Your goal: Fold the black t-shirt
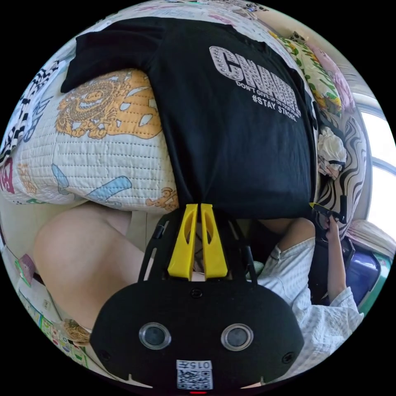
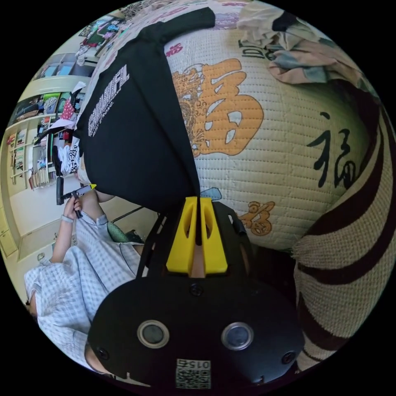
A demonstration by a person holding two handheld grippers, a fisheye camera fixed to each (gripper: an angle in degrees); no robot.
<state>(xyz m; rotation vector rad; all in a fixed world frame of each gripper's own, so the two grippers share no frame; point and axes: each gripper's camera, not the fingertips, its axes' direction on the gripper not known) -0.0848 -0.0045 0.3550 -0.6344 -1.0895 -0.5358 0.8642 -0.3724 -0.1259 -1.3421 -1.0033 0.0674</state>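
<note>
The black t-shirt (image 1: 231,136) with pale lettering on its chest lies face up on a quilted bed cover (image 1: 95,156), its hem at the near edge. My left gripper (image 1: 199,206) is shut on one corner of the hem. My right gripper (image 2: 198,200) is shut on the other hem corner of the t-shirt (image 2: 136,144). The hem runs taut between them. In the left gripper view the right gripper (image 1: 318,206) shows at the far corner, held by a hand. The left gripper (image 2: 88,188) appears the same way in the right gripper view.
A pile of loose clothes (image 2: 288,45) lies at the far side of the cover. A brown-striped knit fabric (image 2: 350,264) hangs close on the right. A zebra-patterned cushion (image 1: 350,165) and a floral pillow (image 1: 317,70) sit beyond the shirt. The person's knee (image 1: 74,255) is near the bed's edge.
</note>
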